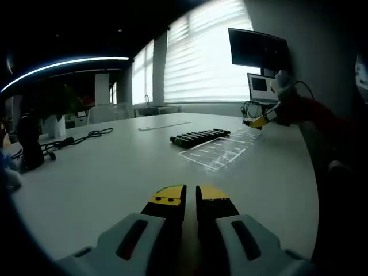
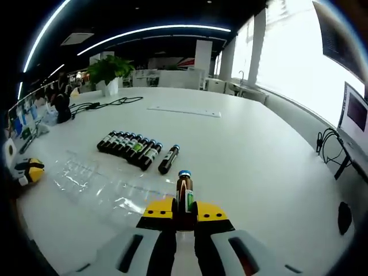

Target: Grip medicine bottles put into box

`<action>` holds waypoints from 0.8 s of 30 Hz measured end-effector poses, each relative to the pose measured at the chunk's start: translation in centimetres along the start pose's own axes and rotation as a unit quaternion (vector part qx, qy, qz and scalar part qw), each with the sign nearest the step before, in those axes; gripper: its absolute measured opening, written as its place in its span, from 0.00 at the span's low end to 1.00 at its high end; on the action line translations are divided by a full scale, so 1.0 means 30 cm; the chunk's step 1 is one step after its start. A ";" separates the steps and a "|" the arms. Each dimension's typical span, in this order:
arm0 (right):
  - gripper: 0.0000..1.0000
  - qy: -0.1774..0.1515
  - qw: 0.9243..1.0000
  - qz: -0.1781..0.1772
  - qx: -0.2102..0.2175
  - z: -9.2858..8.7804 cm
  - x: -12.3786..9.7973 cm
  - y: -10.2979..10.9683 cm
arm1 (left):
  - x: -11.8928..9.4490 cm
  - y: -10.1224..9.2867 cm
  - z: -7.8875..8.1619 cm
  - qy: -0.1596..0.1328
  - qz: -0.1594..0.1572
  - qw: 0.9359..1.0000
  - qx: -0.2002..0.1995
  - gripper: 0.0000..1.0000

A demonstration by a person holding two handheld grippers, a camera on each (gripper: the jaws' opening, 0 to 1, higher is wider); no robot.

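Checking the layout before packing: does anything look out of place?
One bottle lies apart from the tidy row, angled differently. Another bottle is held in the right gripper. Nothing looks spilled or damaged.

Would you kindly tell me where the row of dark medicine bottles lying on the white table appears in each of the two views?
Left gripper view: the row of bottles lies right of centre, mid-distance, just beyond the clear plastic tray.
Right gripper view: the row of bottles lies left of centre, beyond the clear plastic tray, with one bottle lying apart on its right.
Shared landmark: the clear plastic tray beside the row.
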State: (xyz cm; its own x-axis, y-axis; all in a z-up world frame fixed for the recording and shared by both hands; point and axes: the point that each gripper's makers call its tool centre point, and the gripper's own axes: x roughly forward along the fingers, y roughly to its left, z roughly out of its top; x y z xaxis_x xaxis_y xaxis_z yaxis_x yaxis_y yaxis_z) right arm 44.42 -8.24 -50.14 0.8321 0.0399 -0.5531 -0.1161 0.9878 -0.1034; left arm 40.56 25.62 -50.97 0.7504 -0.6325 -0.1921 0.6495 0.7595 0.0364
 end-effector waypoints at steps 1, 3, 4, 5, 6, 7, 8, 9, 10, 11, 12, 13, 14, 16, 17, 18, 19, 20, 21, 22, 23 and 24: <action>0.07 -0.001 1.000 -0.003 0.000 -0.001 0.000 0.000 | 0.000 0.001 0.000 0.000 0.000 1.000 -0.001 0.02; 0.07 0.001 1.000 -0.008 -0.003 -0.005 0.002 0.000 | -0.001 0.003 0.001 -0.001 0.001 1.000 -0.003 0.02; 0.07 0.003 1.000 -0.015 -0.007 -0.007 0.003 -0.003 | -0.001 0.003 0.001 -0.001 0.001 1.000 -0.003 0.02; 0.07 0.004 1.000 -0.021 -0.011 -0.009 0.003 -0.006 | -0.001 0.003 0.002 -0.001 0.001 1.000 -0.003 0.02; 0.07 0.007 0.999 -0.029 -0.019 -0.011 0.003 -0.010 | 0.000 0.002 0.001 -0.001 0.000 1.000 -0.002 0.02; 0.07 0.009 0.999 -0.033 -0.026 -0.013 0.004 -0.007 | 0.000 0.002 0.000 0.000 0.000 1.000 -0.001 0.02; 0.07 0.009 0.999 -0.035 -0.028 -0.014 0.006 -0.003 | 0.000 0.001 0.000 0.000 0.000 1.000 -0.001 0.02; 0.07 0.012 0.999 -0.037 -0.032 -0.017 0.008 0.000 | -0.001 0.001 0.000 0.000 0.000 1.000 -0.001 0.02; 0.07 0.014 0.999 -0.038 -0.035 -0.020 0.011 0.005 | -0.001 0.002 0.001 -0.001 0.000 1.000 -0.001 0.02; 0.07 0.015 0.998 -0.039 -0.037 -0.022 0.013 0.006 | -0.001 0.002 0.001 -0.001 0.000 1.000 -0.002 0.02; 0.07 0.016 0.998 -0.041 -0.043 -0.024 0.015 0.007 | -0.001 0.002 0.001 -0.001 0.000 1.000 -0.001 0.02; 0.07 0.016 0.998 -0.044 -0.044 -0.024 0.016 0.005 | -0.002 0.002 0.001 -0.001 0.000 1.000 -0.001 0.02; 0.07 0.016 0.998 -0.044 -0.045 -0.023 0.016 0.003 | -0.002 0.002 0.001 -0.001 0.000 1.000 -0.001 0.02; 0.07 0.015 0.998 -0.041 -0.045 -0.020 0.018 0.008 | -0.001 0.002 0.002 -0.001 0.000 1.000 -0.002 0.02; 0.07 0.017 0.998 -0.040 -0.050 -0.021 0.019 0.012 | -0.001 0.002 0.002 -0.001 0.000 1.000 -0.002 0.02; 0.08 0.017 0.997 -0.042 -0.056 -0.021 0.018 0.013 | -0.001 0.002 0.002 -0.001 -0.001 1.000 -0.002 0.02; 0.08 0.016 0.997 -0.043 -0.062 -0.020 0.018 0.012 | -0.001 0.001 0.002 -0.001 -0.001 1.000 -0.001 0.02; 0.08 0.015 0.997 -0.045 -0.065 -0.019 0.017 0.010 | -0.001 0.001 0.002 -0.001 -0.001 1.000 -0.001 0.02; 0.07 0.012 0.997 -0.048 -0.066 -0.017 0.016 0.007 | -0.001 0.002 0.002 -0.001 -0.001 1.000 -0.001 0.02; 0.06 0.009 0.996 -0.048 -0.069 -0.015 0.015 0.006 | 0.000 0.001 0.002 -0.001 -0.001 1.000 -0.002 0.02; 0.06 0.006 0.996 -0.048 -0.076 -0.013 0.014 0.006 | 0.000 0.001 0.003 -0.001 -0.001 1.000 -0.002 0.02; 0.06 0.007 0.996 -0.047 -0.079 -0.014 0.015 0.007 | 0.000 0.001 0.003 -0.001 -0.001 1.000 -0.002 0.02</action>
State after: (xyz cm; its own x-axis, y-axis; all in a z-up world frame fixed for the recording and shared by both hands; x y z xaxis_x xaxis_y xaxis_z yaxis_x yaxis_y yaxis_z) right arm 44.54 -8.08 -50.74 0.8362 -0.0557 -0.5457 -0.1221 0.9510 -0.2841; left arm 40.59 25.63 -50.89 0.7494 -0.6344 -0.1898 0.6506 0.7587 0.0328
